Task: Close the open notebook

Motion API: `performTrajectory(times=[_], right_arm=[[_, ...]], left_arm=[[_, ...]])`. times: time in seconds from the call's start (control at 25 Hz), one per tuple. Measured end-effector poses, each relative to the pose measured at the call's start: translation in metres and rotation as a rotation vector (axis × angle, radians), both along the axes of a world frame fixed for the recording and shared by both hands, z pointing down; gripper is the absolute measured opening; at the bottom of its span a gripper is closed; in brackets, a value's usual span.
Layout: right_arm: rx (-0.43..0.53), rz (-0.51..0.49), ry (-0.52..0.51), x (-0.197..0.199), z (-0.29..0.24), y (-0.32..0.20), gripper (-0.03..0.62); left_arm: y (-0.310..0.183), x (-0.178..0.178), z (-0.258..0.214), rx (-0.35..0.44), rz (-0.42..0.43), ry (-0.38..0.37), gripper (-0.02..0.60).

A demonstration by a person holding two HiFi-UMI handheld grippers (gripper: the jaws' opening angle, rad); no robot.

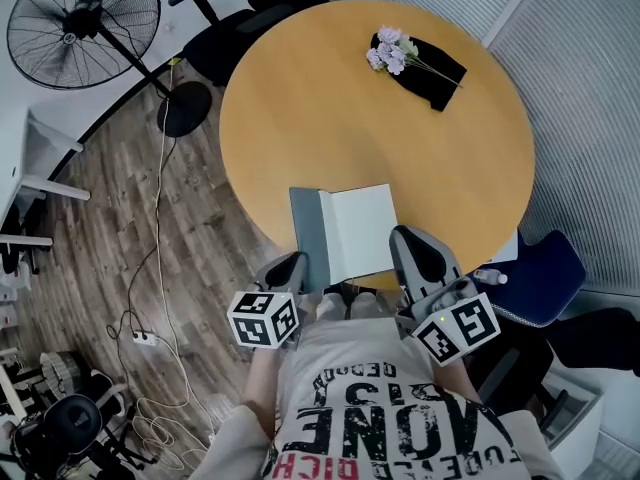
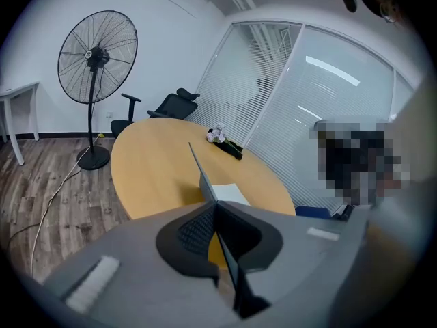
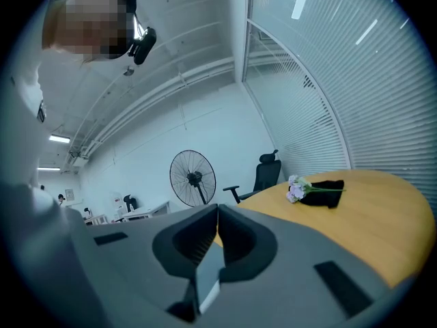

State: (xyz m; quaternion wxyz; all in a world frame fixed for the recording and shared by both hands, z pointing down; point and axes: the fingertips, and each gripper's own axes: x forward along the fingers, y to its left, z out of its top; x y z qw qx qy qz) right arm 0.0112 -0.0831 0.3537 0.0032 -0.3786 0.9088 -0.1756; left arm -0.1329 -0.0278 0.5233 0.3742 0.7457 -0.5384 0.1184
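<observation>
The notebook [image 1: 362, 228] lies open at the near edge of the round wooden table [image 1: 300, 108], white page to the right. Its grey left cover [image 1: 309, 236] is raised off the table. My left gripper [image 1: 297, 266] is shut on that cover's near edge; in the left gripper view the thin cover [image 2: 203, 175] runs upright out of the closed jaws [image 2: 217, 209], with the white page [image 2: 229, 194] beyond. My right gripper [image 1: 404, 240] sits at the notebook's near right corner, shut on a thin sheet [image 3: 207, 273] that passes between its jaws [image 3: 217, 214].
A bunch of pale flowers [image 1: 391, 50] lies on a black cloth [image 1: 432, 70] at the table's far side. A standing fan [image 1: 85, 13] and a black chair [image 1: 240, 18] are on the left, a blue chair [image 1: 541, 278] on the right. Cables [image 1: 150, 298] trail on the floor.
</observation>
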Motion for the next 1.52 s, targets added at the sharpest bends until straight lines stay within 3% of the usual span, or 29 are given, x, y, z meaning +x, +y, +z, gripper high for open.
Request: performTrajectory(times=[1.52], right_arm=[[-0.014, 0.046, -0.015, 0.052, 0.002, -0.011, 0.012]], left_arm=[[-0.027, 0.082, -0.029, 0.063, 0.113, 0.035, 0.018]])
